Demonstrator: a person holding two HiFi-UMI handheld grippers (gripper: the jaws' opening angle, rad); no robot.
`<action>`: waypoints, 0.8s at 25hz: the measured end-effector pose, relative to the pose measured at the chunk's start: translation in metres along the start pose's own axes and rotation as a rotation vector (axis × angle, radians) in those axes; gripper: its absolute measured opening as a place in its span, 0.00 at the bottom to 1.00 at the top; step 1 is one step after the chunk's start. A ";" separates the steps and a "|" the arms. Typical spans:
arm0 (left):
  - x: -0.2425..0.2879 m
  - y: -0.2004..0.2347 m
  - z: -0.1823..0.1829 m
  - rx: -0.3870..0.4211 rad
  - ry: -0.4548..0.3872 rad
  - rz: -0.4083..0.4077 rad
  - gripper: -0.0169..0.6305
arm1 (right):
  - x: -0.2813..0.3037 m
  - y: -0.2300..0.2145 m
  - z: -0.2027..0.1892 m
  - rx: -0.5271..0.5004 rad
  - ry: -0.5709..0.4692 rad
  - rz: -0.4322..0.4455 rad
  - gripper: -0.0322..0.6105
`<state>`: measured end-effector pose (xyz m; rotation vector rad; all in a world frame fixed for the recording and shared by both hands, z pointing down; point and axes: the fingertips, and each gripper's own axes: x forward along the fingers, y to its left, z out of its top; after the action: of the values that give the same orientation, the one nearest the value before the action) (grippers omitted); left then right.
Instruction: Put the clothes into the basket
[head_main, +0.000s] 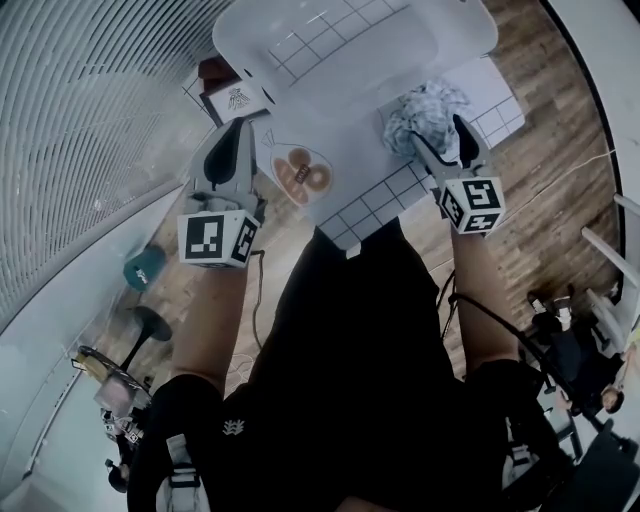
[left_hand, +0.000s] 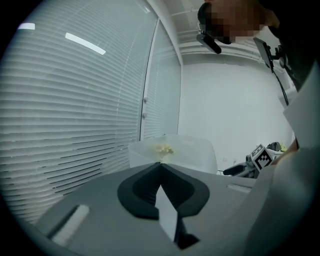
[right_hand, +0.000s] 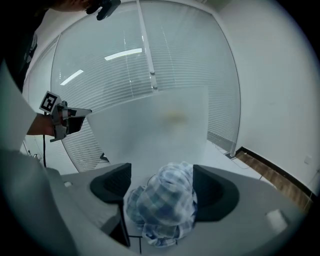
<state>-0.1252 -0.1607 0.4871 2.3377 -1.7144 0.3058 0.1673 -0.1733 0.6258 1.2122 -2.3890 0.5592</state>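
Observation:
A crumpled blue-and-white plaid cloth (head_main: 425, 112) lies on the white gridded table (head_main: 372, 192), just in front of the translucent plastic basket (head_main: 350, 40). My right gripper (head_main: 436, 135) is over it, open. In the right gripper view the plaid cloth (right_hand: 162, 202) sits between the spread jaws of the right gripper (right_hand: 162, 186), with the basket (right_hand: 150, 132) rising behind it. My left gripper (head_main: 238, 128) hovers at the table's left edge, shut and empty; in the left gripper view its jaws (left_hand: 161, 167) meet, and the basket (left_hand: 186, 150) stands beyond them.
A small white piece with a brown print (head_main: 300, 172) lies on the table near the left gripper. A white piece with a dark emblem (head_main: 235, 98) sits at the far left by the basket. Window blinds (head_main: 90, 130) run along the left. A teal object (head_main: 145, 268) lies on the floor.

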 end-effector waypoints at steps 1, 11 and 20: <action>0.001 0.000 -0.001 0.000 0.003 0.003 0.04 | 0.004 -0.001 -0.004 0.003 0.011 0.000 0.63; 0.001 0.008 -0.016 -0.013 0.043 0.055 0.04 | 0.032 -0.017 -0.038 0.051 0.084 -0.012 0.64; 0.003 0.007 -0.018 -0.019 0.049 0.065 0.04 | 0.038 -0.023 -0.055 0.079 0.143 -0.001 0.44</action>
<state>-0.1319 -0.1599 0.5055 2.2454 -1.7649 0.3538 0.1746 -0.1827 0.6958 1.1641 -2.2659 0.7210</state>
